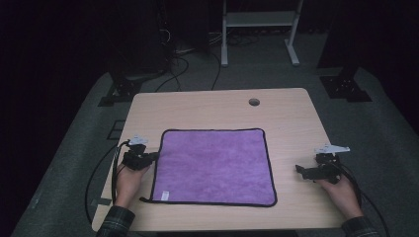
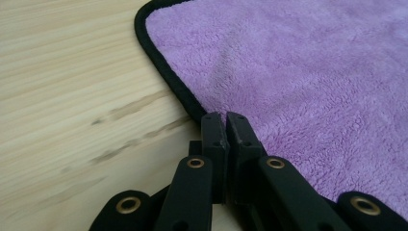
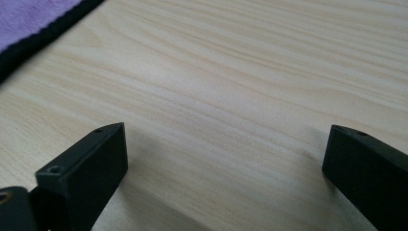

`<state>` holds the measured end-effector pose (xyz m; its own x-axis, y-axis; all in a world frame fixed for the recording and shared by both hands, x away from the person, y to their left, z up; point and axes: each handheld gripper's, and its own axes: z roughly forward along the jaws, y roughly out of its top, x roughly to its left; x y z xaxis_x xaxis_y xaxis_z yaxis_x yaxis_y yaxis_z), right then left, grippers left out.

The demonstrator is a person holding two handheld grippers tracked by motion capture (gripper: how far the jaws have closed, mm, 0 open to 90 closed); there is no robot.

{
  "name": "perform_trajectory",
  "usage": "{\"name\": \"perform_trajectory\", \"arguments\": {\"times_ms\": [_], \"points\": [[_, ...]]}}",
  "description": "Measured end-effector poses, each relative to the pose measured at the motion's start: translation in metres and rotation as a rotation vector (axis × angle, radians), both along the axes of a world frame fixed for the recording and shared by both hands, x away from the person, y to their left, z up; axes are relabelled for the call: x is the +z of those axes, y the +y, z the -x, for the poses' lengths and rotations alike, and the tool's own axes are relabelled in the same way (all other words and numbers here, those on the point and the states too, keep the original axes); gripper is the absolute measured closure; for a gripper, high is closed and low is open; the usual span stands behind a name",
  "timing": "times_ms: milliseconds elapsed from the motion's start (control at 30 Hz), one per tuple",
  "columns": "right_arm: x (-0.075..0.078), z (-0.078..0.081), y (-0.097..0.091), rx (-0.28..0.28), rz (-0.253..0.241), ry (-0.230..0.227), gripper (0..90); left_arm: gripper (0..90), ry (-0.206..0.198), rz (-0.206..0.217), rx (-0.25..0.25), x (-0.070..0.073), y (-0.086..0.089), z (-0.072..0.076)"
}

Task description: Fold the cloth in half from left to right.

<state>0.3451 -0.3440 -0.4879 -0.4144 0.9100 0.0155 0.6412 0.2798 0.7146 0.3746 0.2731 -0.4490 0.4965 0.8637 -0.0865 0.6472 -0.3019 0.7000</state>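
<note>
1. Jaws of the left gripper (image 2: pixel 226 117) are pressed together at the black-bound left edge of the purple microfibre cloth (image 1: pixel 215 165); whether the hem is actually pinched between them cannot be told, since the tips hide the contact point.
2. Jaws of the right gripper (image 3: pixel 223 144) are spread wide, with nothing but bare wood between them.
3. The cloth is spread flat and square on the near middle of the light wooden table (image 1: pixel 207 106), its white care tag (image 1: pixel 165 194) lying at the near left corner.
4. The left gripper is seen in the high view (image 1: pixel 153 157) at the cloth's left edge, probably so that this side can be lifted for a fold.
5. The right gripper is held low over the table (image 1: pixel 300 170), well apart from the cloth's right edge, likely kept ready for that side.
</note>
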Motion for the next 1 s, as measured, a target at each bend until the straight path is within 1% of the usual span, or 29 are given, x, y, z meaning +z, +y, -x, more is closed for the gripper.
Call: {"name": "perform_trajectory", "arguments": {"times_ms": [67, 100, 133, 200, 267, 333, 400, 567, 667, 800, 867, 967, 1000], "points": [[0.000, 0.000, 0.000, 0.000, 0.000, 0.000, 1.2, 87.0, 0.005, 0.000, 0.018, 0.001, 0.007, 0.001], [0.000, 0.000, 0.000, 0.000, 0.000, 0.000, 1.1, 87.0, 0.006, 0.013, 0.026, 0.002, 0.009, 0.001], [0.000, 0.000, 0.000, 0.000, 0.000, 0.000, 1.1, 87.0, 0.005, 0.036, 0.034, 0.002, 0.011, 0.002], [0.000, 0.000, 0.000, 0.000, 0.000, 0.000, 1.1, 87.0, -0.004, 0.060, 0.033, 0.005, 0.011, 0.003], [0.000, 0.000, 0.000, 0.000, 0.001, 0.000, 1.1, 87.0, -0.014, 0.071, 0.023, 0.008, 0.009, 0.003], [0.000, 0.000, 0.000, 0.000, 0.000, 0.000, 1.1, 87.0, -0.028, 0.097, 0.008, 0.012, 0.005, 0.004], [0.000, 0.000, 0.000, 0.000, 0.001, 0.000, 1.1, 86.9, -0.037, 0.137, -0.002, 0.016, 0.002, 0.005], [0.000, 0.000, 0.000, 0.000, 0.000, 0.000, 1.1, 86.8, -0.058, 0.201, -0.050, 0.023, -0.010, 0.005], [0.000, 0.000, 0.000, 0.000, 0.001, 0.000, 1.1, 86.8, -0.059, 0.194, -0.083, 0.025, -0.020, 0.003], [0.000, 0.000, 0.000, 0.000, 0.001, 0.000, 1.1, 86.8, -0.060, 0.206, -0.125, 0.027, -0.034, 0.001], [0.000, 0.000, 0.000, 0.000, 0.000, 0.000, 1.1, 86.8, -0.057, 0.219, -0.140, 0.027, -0.040, 0.000], [0.000, 0.000, 0.000, -0.001, 0.000, 0.000, 1.1, 86.8, -0.046, 0.251, -0.170, 0.026, -0.050, -0.004], [0.000, 0.000, 0.000, 0.000, 0.000, 0.000, 1.1, 86.8, -0.043, 0.250, -0.182, 0.026, -0.053, -0.006]]}}
